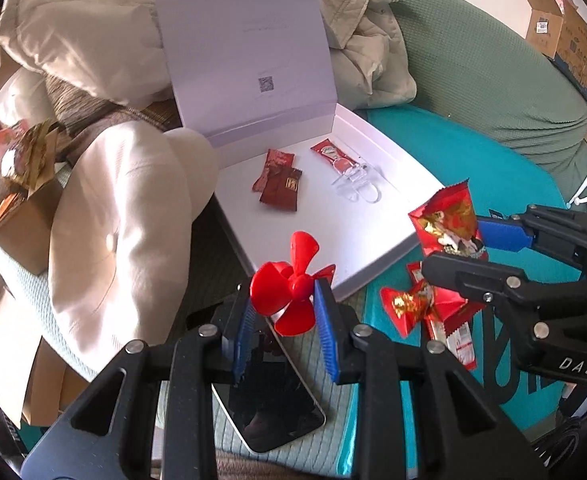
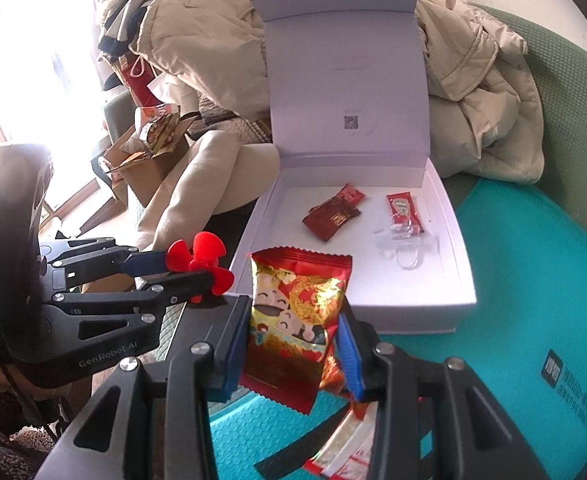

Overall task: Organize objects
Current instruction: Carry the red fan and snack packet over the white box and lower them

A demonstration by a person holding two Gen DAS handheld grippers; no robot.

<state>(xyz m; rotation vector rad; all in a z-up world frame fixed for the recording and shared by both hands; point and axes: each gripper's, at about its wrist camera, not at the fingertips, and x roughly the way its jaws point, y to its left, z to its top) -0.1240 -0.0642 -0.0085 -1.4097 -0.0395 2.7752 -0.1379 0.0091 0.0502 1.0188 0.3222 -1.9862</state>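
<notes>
Between the left tongs a red fan is clamped by its hub; the right tongs are clamped on a red-and-gold packet. Both hang just short of the open white box, whose near wall stands between them and its floor. Lifting each load over that wall first looks wise, then setting it on bare floor beside the dark candies and sachet. A phone lies below.
</notes>
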